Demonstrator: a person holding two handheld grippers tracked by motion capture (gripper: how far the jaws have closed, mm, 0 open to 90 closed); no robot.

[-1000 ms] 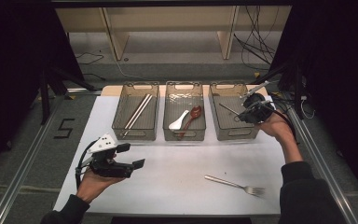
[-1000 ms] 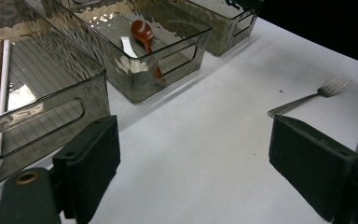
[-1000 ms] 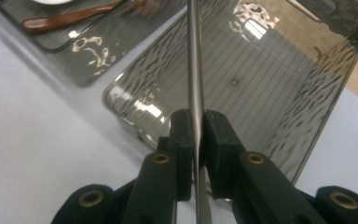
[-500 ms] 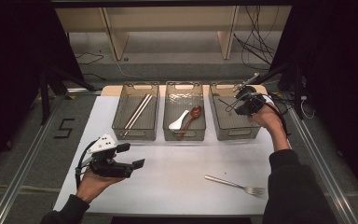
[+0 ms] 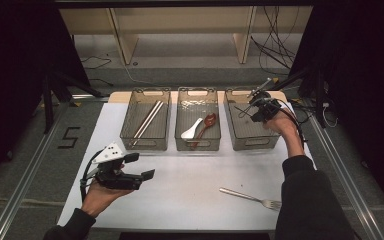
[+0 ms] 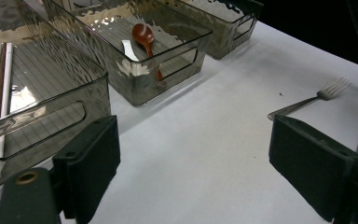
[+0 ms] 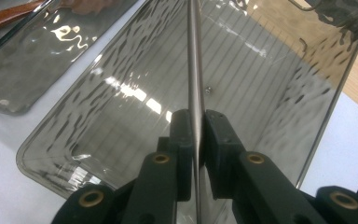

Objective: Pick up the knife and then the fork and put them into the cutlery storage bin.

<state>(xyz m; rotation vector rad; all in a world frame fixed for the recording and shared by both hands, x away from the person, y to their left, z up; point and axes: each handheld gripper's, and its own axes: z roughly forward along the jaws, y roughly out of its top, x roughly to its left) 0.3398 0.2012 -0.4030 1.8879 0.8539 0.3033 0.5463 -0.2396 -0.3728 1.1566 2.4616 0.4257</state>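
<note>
Chopsticks [image 5: 147,120] fill left bin [image 5: 145,145]; spoons [image 5: 200,127] middle bin [image 5: 198,144].

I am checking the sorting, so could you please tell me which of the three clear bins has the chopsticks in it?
The left bin, nearest the left claw; its chopsticks lie diagonally. The middle bin holds two spoons.

Black claws with brass-coloured rivets, grey dotted plate on left claw [image 5: 141,166], trailing black cables, dark sleeves
</note>
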